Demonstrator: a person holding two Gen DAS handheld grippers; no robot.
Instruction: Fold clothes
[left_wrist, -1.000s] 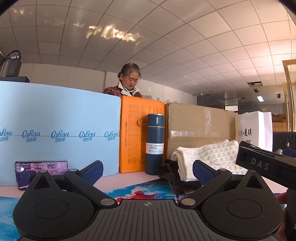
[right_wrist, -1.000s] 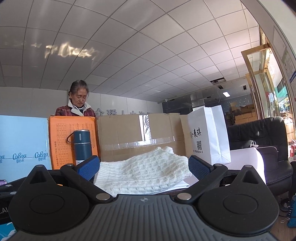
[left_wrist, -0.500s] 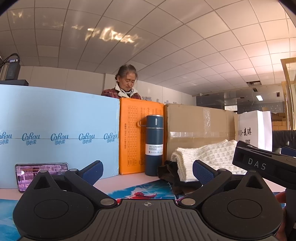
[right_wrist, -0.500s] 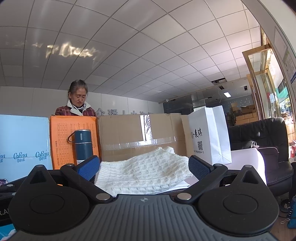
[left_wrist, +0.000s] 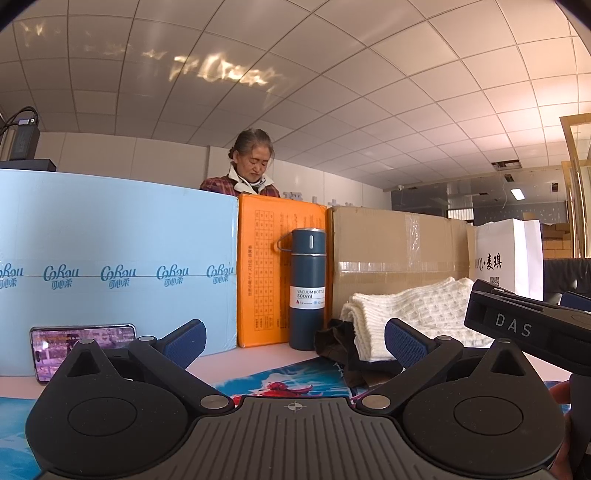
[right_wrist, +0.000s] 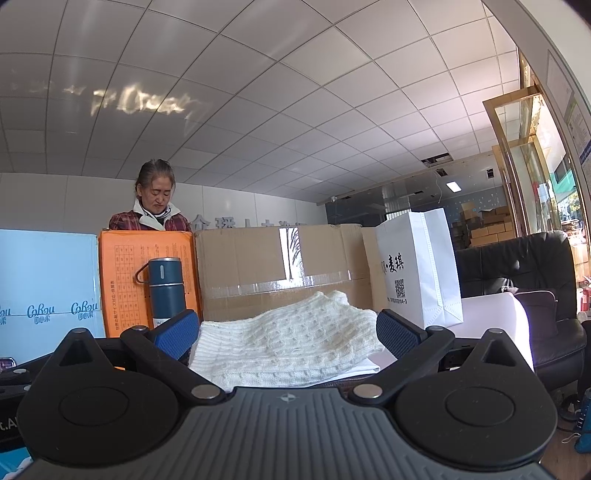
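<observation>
White sweater (right_wrist: 288, 343): folded on the table, so it looks done.
Your left claw (left_wrist: 293, 338): wide apart, holding nothing.
Your right claw (right_wrist: 288, 330): wide apart, aimed at it.

Cream-white sweater (right_wrist: 291, 343), cable-and-waffle knit. Dark brown garment (left_wrist: 340, 343) beside it. Vacuum bottle (left_wrist: 307, 288): dark teal-blue, white label. Boxes: pale blue box (left_wrist: 110, 266) with teal lettering; orange box (left_wrist: 264, 273) with a printed grid; plain brown carton (left_wrist: 399, 254) with clear tape. White bag (right_wrist: 417, 273), black characters. Surface (left_wrist: 229, 365) pale pink, blue-and-red printed mat (left_wrist: 280, 384). Gripper pads (right_wrist: 177, 332) blue, dimpled.
</observation>
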